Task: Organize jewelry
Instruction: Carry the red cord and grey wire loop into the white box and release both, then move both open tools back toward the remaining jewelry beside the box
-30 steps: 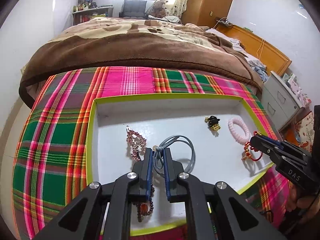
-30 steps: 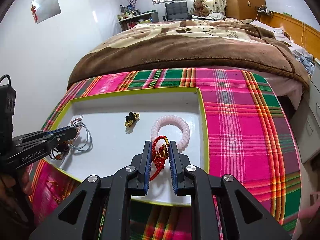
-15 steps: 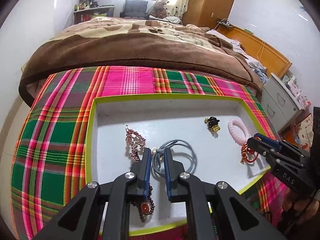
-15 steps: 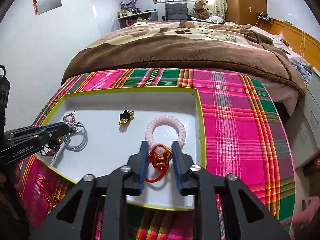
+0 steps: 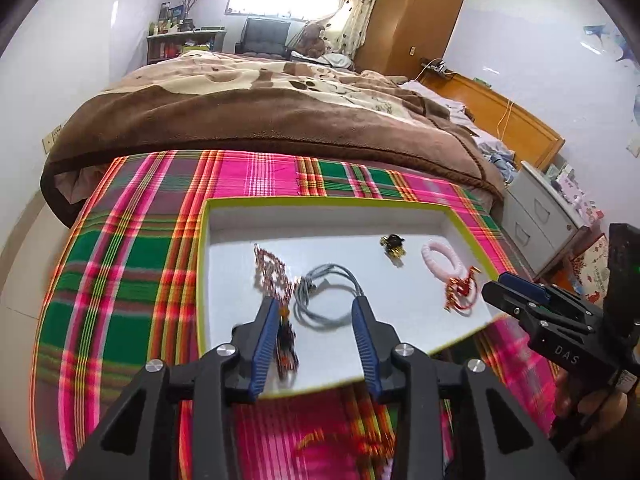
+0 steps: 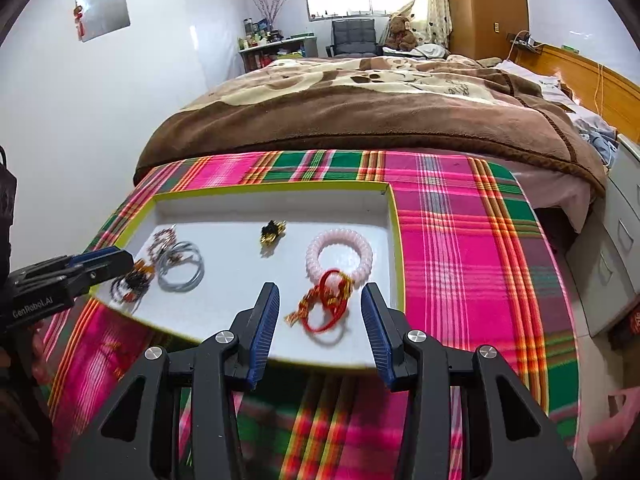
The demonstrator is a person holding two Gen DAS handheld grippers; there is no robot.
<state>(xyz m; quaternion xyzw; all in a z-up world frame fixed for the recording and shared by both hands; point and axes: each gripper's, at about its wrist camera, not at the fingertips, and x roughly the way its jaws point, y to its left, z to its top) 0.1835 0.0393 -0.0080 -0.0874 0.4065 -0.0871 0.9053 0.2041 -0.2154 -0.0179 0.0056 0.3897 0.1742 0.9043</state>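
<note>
beaded bracelet (image 5: 286, 344) blurred, part hidden

Open room mid-tray, clutter at both ends

White tray (image 6: 224, 316) floor lies bare between grey cord loop (image 6: 181, 271) and red string bracelet (image 6: 326, 308); the beaded pieces (image 5: 285, 340), blurred, seem to crowd the left edge.

Bedroom, white walls (image 6: 60, 128). Big bed with brown blanket (image 5: 248, 120). Bright window (image 5: 286, 0) at far end, flowery curtain (image 5: 354, 8) beside it. Dark chair (image 6: 354, 38) under window, teddy bear (image 6: 400, 34) next to chair. Tall wooden wardrobe (image 5: 416, 20) in corner. Shelf with bottles (image 5: 176, 38) on left wall. Grey drawers (image 5: 540, 216) at right.
</note>
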